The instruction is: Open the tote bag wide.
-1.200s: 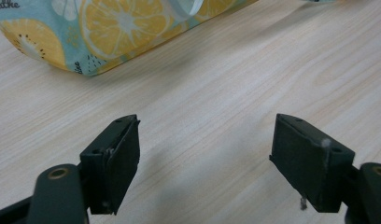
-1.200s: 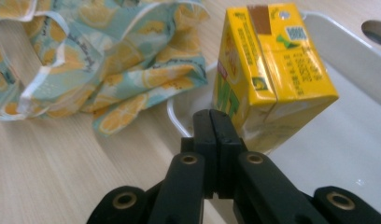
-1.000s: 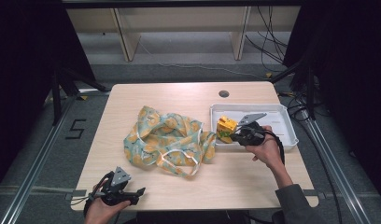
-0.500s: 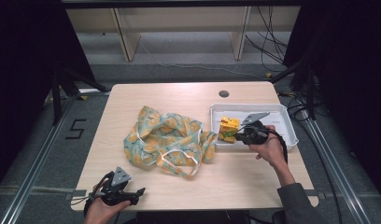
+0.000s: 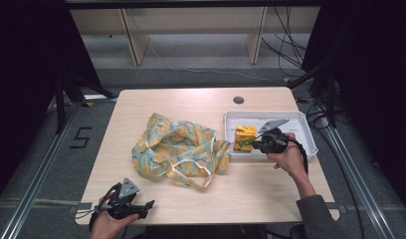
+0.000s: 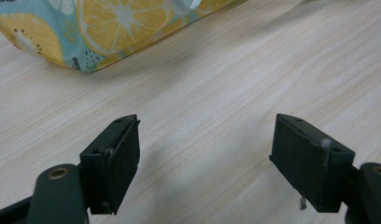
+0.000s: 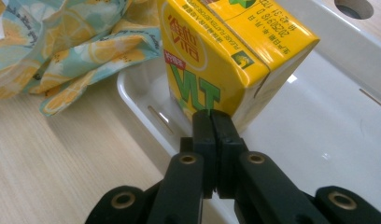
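At the left end of the white tray (image 5: 306,130), on the right side of the table (image 5: 260,194), stands a yellow juice carton (image 7: 212,60), upright or close to it, with its near corner turned toward the right gripper (image 7: 211,126). That gripper's fingers are pressed flat together with nothing between them, and their tips sit against, or just short of, the carton's lower corner; I cannot tell which. From the high view the person's right hand (image 5: 289,158) holds the gripper level over the tray's near wall. Just beside the tray's left end lies a crumpled cloth bag (image 5: 178,149) printed with citrus slices, one fold of it touching or nearly touching the tray's corner. Well apart, at the table's near left edge, the left gripper (image 6: 205,158) rests low over bare wood, fingers spread wide and holding nothing, with only an edge of the bag ahead of it. The risk I see is at the carton: closed fingers nudging a light box at its base could tip it over or skid it along the smooth tray. If a grasp is intended, the fingers must first part, and opening them this close could knock the corner aside. The bag's loose fold could also snag anything carried out leftward.
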